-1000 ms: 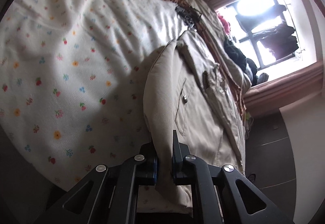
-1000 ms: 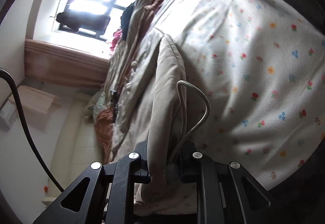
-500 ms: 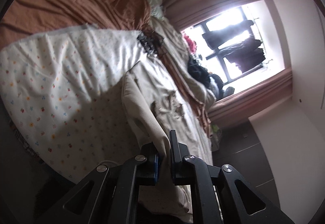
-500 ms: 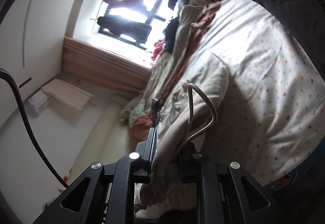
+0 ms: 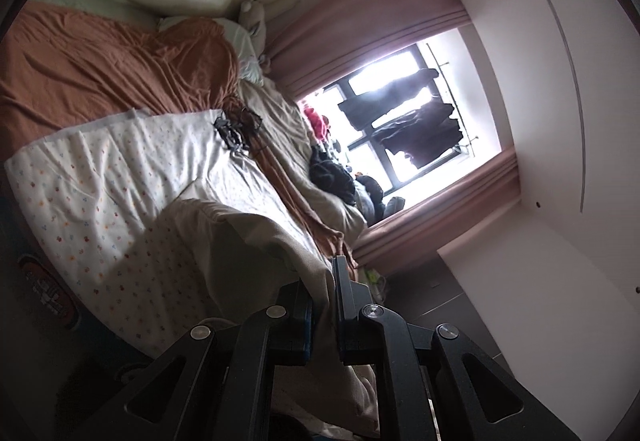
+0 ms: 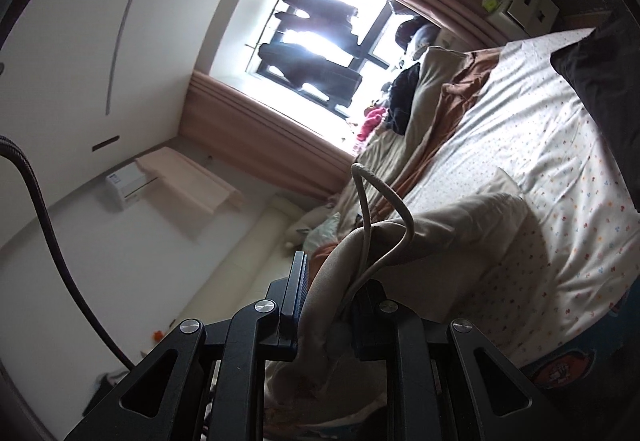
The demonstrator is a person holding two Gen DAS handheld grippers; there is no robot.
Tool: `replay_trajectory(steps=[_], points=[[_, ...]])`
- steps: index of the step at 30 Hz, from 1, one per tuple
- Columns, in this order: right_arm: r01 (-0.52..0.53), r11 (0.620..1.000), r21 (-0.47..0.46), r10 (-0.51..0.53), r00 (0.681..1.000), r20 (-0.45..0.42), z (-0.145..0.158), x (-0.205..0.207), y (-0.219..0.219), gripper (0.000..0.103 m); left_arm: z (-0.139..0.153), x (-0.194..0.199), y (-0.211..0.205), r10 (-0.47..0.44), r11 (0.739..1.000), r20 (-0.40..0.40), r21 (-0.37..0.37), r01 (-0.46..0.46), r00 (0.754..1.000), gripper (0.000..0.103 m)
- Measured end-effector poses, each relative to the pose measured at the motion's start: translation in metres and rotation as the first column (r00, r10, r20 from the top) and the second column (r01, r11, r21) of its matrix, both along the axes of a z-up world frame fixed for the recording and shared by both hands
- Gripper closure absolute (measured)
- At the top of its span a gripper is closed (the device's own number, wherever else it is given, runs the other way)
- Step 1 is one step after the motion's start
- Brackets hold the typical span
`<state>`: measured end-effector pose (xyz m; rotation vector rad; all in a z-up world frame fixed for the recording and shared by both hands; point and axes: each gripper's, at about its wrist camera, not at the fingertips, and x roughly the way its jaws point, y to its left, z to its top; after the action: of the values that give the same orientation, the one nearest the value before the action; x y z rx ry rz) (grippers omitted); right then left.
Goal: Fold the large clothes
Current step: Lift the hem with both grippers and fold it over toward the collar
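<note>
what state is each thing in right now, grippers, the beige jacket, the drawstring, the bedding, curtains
left gripper: shut on the beige jacket
right gripper: shut on the beige jacket
beige jacket: partly lifted, far end resting on the floral sheet
drawstring loop: sticking up from the right grip
floral sheet: spread flat, lightly wrinkled
brown blanket: rumpled on the bed
curtains: drawn open

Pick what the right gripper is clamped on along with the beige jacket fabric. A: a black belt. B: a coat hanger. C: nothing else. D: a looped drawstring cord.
D: in the right wrist view a pale cord loops up out of the right gripper, pinched with the beige jacket.
</note>
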<state>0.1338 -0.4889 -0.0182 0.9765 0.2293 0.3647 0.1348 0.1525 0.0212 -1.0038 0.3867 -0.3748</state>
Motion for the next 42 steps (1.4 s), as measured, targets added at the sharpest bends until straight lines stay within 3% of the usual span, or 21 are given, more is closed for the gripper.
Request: replay_trajectory(steps=[6,10,15,20,26,35,42], points=[[0.012,1.0,-0.027,-0.012,1.0,-0.002,0.001,0.003,0.002,0.084,-0.003,-0.002,0.004,0.012,1.0,0.001,0.012,-0.012,1.0,0.095],[0.016,0.999,-0.028,-0.016,0.999,-0.034,-0.005,0.02,-0.002,0.084,-0.013,0.022,0.004,0.015,1.0,-0.043,0.008,-0.014,0.999,0.095],[0.032,0.999,0.009,-0.031,0.996,-0.089,-0.011,0.061,-0.012,0.084,-0.013,0.073,-0.005,0.01,1.0,-0.087,0.004,-0.01,0.996,0.095],[0.067,0.997,0.024,-0.064,0.993,-0.094,-0.005,0.102,-0.025,0.084,0.003,0.119,-0.013,0.016,1.0,-0.068,0.009,-0.015,0.998,0.094],[0.079,0.996,0.032,-0.074,0.989,-0.13,-0.01,0.152,-0.033,0.084,0.001,0.169,-0.021,0.014,1.0,-0.101,0.02,-0.012,0.995,0.094],[0.091,0.995,0.049,-0.082,0.981,-0.176,-0.037,0.224,-0.046,0.084,-0.018,0.247,-0.033,0.02,0.999,-0.152,0.051,-0.012,0.988,0.094],[0.102,0.994,0.048,-0.087,0.966,-0.243,-0.072,0.282,-0.055,0.084,-0.061,0.318,-0.046,0.016,0.995,-0.249,0.101,0.01,0.968,0.094]])
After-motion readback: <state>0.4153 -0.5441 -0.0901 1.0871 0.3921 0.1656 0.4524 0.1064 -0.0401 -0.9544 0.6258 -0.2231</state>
